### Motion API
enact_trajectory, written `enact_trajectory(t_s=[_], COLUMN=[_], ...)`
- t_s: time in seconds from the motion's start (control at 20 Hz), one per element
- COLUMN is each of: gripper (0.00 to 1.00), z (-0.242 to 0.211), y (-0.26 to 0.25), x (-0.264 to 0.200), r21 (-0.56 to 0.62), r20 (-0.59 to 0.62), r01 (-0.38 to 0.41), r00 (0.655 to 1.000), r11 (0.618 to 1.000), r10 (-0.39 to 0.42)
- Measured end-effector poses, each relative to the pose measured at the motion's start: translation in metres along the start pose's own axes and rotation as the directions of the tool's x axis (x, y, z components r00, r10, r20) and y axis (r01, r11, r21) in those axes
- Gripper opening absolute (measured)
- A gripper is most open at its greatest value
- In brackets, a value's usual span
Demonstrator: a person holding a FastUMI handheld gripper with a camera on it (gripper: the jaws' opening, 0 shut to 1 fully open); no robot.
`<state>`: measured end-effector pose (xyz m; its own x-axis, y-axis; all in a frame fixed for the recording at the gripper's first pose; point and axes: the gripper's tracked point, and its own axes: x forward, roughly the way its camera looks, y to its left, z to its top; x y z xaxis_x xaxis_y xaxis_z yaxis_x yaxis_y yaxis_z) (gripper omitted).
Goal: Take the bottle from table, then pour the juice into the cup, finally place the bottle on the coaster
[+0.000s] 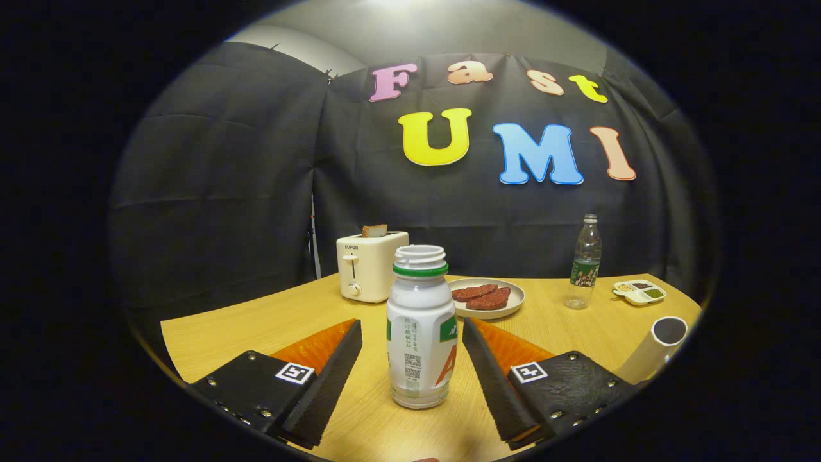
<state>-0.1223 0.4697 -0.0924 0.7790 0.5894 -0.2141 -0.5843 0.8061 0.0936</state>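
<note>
A white juice bottle (420, 327) with a green band and an uncapped neck stands upright on the wooden table (256, 321). My gripper (412, 350) is open, one finger on each side of the bottle, with a gap left on both sides. A white cup (657, 348) stands to the right, just beyond the right finger (490, 378).
Behind the juice bottle are a cream toaster (369, 266) with a slice of bread in it and a plate (513, 301) holding reddish meat pieces. Farther right stand a clear water bottle (585, 262) and a small divided dish (639, 292).
</note>
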Motion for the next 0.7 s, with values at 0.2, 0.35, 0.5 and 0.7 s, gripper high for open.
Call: enact_trajectory(t_s=[0.2,0.35,0.5,0.7], gripper=[0.95,0.85,0.74,0.65], z=[-0.015,-0.021,-0.018,-0.018], y=[-0.004,-0.008,-0.012,-0.017], x=[0.014,0.019,0.020,0.016], r21=[-0.003,-0.011,-0.012,0.012], r20=[-0.039,-0.047,-0.038,-0.039], r01=[0.035,0.060,0.077,0.091], r00=[0.999,0.997,0.996,0.995], r11=[0.999,0.998,0.997,0.996], r10=[-0.035,-0.061,-0.077,-0.090])
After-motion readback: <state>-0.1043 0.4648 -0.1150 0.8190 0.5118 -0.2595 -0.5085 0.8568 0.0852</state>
